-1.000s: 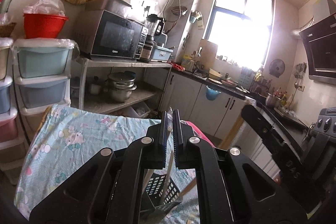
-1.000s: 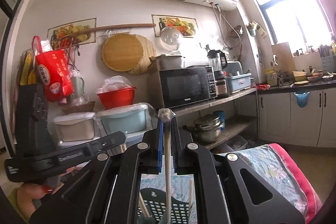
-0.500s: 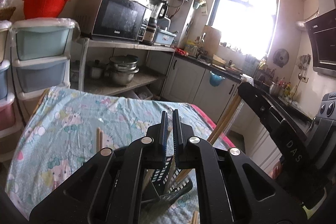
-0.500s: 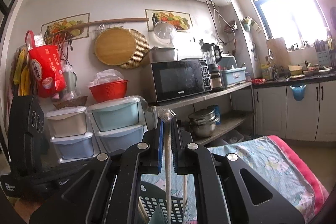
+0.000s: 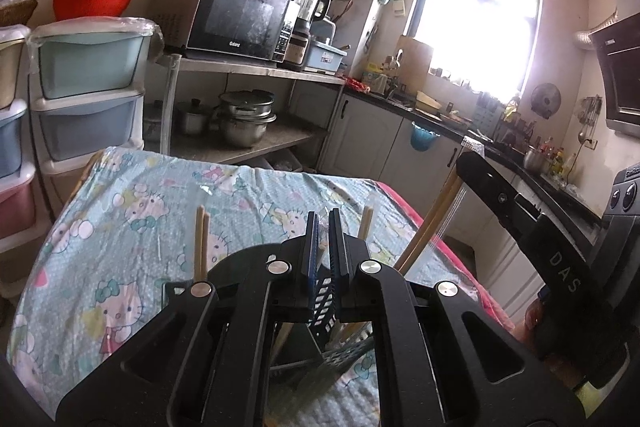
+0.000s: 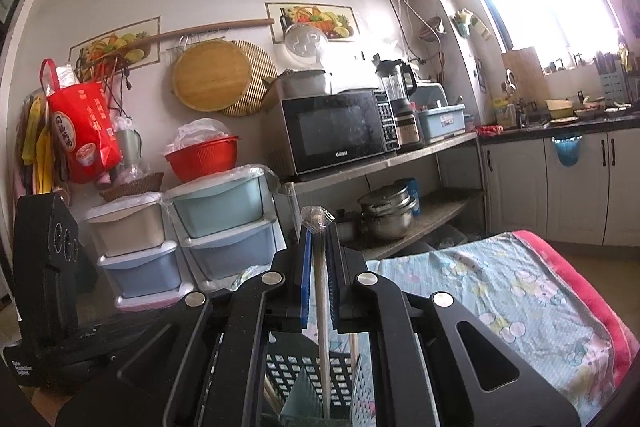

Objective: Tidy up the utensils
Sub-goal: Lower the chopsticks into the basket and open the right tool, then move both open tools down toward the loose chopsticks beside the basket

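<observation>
My right tongs (image 6: 316, 259) pinch a pale wooden chopstick pair in clear plastic wrap (image 6: 322, 311), standing upright in the dark perforated plastic utensil basket (image 6: 304, 367). Only the left view shows 2 bare chopsticks (image 5: 200, 239) standing left of the left tongs (image 5: 323, 239), which are pressed nearly together, empty, above the basket on the blue cartoon-print desk cloth (image 5: 132, 211).

Table w/ Hello Kitty cloth (image 5: 132, 203); dark slotted utensil basket (image 5: 324, 301) on it.
</observation>
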{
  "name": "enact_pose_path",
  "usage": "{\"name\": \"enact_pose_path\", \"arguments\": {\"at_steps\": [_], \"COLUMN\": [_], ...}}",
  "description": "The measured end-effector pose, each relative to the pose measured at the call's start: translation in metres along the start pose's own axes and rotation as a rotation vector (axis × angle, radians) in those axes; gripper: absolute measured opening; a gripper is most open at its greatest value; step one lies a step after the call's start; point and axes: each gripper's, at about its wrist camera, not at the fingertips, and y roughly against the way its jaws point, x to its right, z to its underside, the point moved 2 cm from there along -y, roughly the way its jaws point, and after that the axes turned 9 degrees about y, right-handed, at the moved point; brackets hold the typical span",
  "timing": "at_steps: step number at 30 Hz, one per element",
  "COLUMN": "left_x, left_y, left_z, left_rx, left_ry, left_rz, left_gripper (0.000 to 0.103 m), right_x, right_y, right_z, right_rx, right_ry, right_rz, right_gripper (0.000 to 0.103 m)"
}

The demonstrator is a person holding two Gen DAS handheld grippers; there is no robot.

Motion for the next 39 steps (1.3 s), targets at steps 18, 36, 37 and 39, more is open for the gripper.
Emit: {"name": "enact_pose_path", "arguments": {"at_steps": [18, 36, 37, 39], "left_x": [-0.021, -0.031, -0.031, -0.031], "left_y": [0.009, 0.031, 0.033, 0.034], "left_z": [0.015, 0.019, 0.020, 0.020], "left_rx": [-0.021, 0.031, 0.035, 0.037], "left_ry": [0.064, 0.108, 0.106, 0.105], "left_rz": [-0.028, -0.045, -0.047, -0.046], "left_gripper": [0.026, 0.085, 0.087, 0.092], "right_x": [0.006, 0.003, 0.003, 0.002], "right_y": [0.011, 0.027, 0.028, 0.030], "right_z": [0.024, 0.031, 0.032, 0.033], "right_rx": [-0.096, -0.141, -0.143, -0.147], "right_ry": [-0.045, -0.041, -0.039, -0.039], "right_rz": [-0.017, -0.037, -0.039, -0.041], "right_gripper": [0.028, 0.042, 0.044, 0.046]}}
